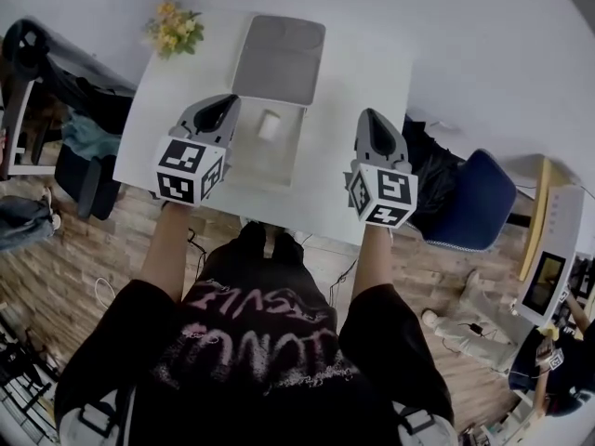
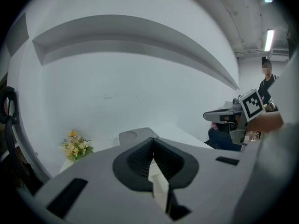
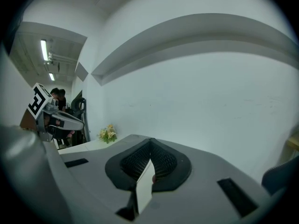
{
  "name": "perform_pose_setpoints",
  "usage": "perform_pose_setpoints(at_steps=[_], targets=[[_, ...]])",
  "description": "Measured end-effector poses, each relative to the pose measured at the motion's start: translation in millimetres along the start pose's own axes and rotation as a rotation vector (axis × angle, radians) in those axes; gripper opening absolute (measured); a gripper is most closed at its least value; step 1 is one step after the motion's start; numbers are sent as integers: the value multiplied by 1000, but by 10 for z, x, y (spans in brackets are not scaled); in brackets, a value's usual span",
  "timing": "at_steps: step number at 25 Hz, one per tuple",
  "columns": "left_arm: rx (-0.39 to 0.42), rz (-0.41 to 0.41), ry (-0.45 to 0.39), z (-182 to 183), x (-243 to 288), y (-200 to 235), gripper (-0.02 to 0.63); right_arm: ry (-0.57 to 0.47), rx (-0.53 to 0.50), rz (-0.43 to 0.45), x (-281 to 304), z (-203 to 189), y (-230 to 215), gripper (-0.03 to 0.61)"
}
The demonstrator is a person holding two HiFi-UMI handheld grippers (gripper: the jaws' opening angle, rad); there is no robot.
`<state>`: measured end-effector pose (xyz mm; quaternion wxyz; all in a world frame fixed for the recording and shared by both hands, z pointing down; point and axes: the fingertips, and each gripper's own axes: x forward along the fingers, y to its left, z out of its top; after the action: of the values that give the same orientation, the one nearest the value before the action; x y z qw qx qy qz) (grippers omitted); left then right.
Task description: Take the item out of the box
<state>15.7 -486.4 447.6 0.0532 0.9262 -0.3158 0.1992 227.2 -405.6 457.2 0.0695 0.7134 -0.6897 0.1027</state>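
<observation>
On the white table (image 1: 358,72) stands an open box (image 1: 244,167) with its grey lid (image 1: 279,59) folded back to the far side. A small white cylindrical item (image 1: 270,124) lies inside the box near its far end. My left gripper (image 1: 226,102) hovers over the box's left wall, shut and empty, with its tip just left of the item. My right gripper (image 1: 369,116) is over bare table to the right of the box, also shut and empty. In the left gripper view the jaws of the left gripper (image 2: 153,139) meet, and only the lid (image 2: 133,135) shows past them.
A bunch of yellow flowers (image 1: 175,26) sits at the table's far left corner. A blue chair (image 1: 479,203) stands right of the table and dark chairs (image 1: 56,82) stand to its left. The wall lies beyond the table. A person is visible far off in both gripper views.
</observation>
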Motion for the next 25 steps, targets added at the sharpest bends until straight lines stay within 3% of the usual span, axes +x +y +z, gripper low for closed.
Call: perform_pose_setpoints(at_steps=[16,20,25], targets=[[-57,-103,226,-628,449,-314,25,10,7,1,9,-60,-51,9],[-66,-123,303,-800,566,-387,74,27,7,6,18,-115,-76,9],[-80,-90,431,-1062,671,-393,135,37,19,4,5,-184,-144,9]])
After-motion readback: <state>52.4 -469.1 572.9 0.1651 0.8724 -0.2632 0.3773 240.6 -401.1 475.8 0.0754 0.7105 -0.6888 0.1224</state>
